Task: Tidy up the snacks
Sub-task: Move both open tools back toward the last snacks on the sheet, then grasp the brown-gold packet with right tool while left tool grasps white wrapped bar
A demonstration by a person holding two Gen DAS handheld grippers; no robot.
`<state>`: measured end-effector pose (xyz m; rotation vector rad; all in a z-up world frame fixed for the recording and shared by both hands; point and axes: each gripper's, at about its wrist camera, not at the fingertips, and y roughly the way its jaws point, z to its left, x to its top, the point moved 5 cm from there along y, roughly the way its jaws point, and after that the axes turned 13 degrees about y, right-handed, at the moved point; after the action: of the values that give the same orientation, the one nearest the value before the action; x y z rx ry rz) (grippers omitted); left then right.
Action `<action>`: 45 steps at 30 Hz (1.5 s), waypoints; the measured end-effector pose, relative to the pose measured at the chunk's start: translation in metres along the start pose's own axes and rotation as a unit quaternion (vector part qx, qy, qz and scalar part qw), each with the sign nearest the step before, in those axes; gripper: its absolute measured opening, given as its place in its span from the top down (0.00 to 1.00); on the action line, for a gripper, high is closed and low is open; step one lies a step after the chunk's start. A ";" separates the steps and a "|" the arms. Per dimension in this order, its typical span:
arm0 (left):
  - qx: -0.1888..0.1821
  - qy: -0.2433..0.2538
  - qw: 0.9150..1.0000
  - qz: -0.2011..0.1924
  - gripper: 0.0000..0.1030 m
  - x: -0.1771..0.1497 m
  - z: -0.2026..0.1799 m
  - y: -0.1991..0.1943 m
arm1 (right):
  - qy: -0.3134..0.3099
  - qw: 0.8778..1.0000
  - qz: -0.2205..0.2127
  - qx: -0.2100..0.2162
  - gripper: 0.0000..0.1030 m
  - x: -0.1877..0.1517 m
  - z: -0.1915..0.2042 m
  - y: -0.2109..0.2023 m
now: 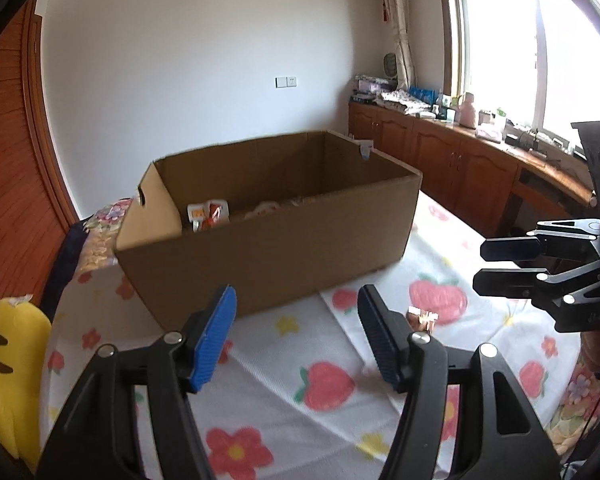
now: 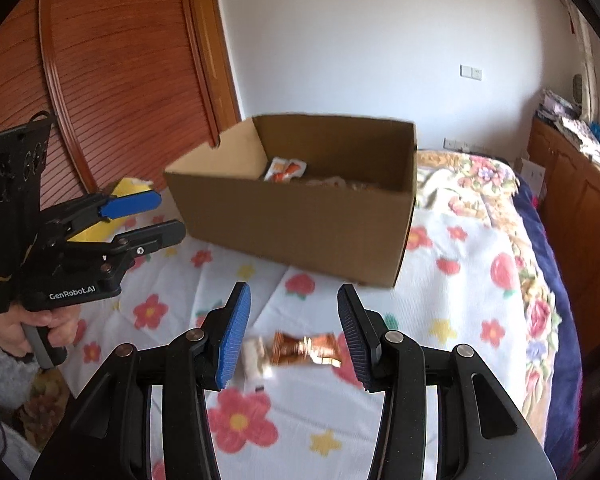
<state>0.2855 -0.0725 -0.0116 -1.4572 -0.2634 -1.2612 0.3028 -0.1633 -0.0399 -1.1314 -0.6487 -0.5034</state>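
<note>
An open cardboard box point(image 1: 268, 240) point(image 2: 300, 220) stands on the strawberry-print sheet, with orange-and-white snack packets point(image 1: 208, 214) point(image 2: 284, 170) inside. A copper-foil snack point(image 2: 304, 350) point(image 1: 422, 318) and a small white one point(image 2: 254, 358) lie on the sheet in front of the box. My right gripper point(image 2: 294, 336) point(image 1: 480, 266) hovers above them, open; I see them through the gap and its pads touch nothing. My left gripper point(image 1: 296, 336) point(image 2: 171, 216) is open and empty, facing the box's near wall.
A yellow plush point(image 1: 12, 360) lies at the bed's left edge. A wooden sliding door point(image 2: 120, 80) is behind it. Wooden cabinets point(image 1: 440, 152) with clutter on top run under the window. A person's hand point(image 2: 40, 328) holds the left gripper's handle.
</note>
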 end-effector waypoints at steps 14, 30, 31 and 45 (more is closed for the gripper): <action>-0.017 -0.019 0.999 0.038 0.38 -0.041 -0.030 0.013 | 0.045 0.997 0.060 0.007 0.55 -0.055 -0.018 0.036; -0.024 -0.042 0.998 0.041 0.38 -0.049 -0.024 0.016 | 0.098 0.989 0.109 0.017 0.54 -0.045 -0.028 0.070; -0.024 -0.043 0.998 0.041 0.38 -0.049 -0.024 0.015 | 0.102 0.988 0.113 0.018 0.54 -0.044 -0.029 0.072; -0.028 -0.051 0.997 0.041 0.38 -0.054 -0.025 0.016 | 0.103 0.988 0.112 -0.004 0.51 -0.035 -0.026 0.093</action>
<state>0.2623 -0.0735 -0.0687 -1.5685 -0.2354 -1.1380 0.3449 -0.1535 -0.1328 -1.1265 -0.3354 -0.4241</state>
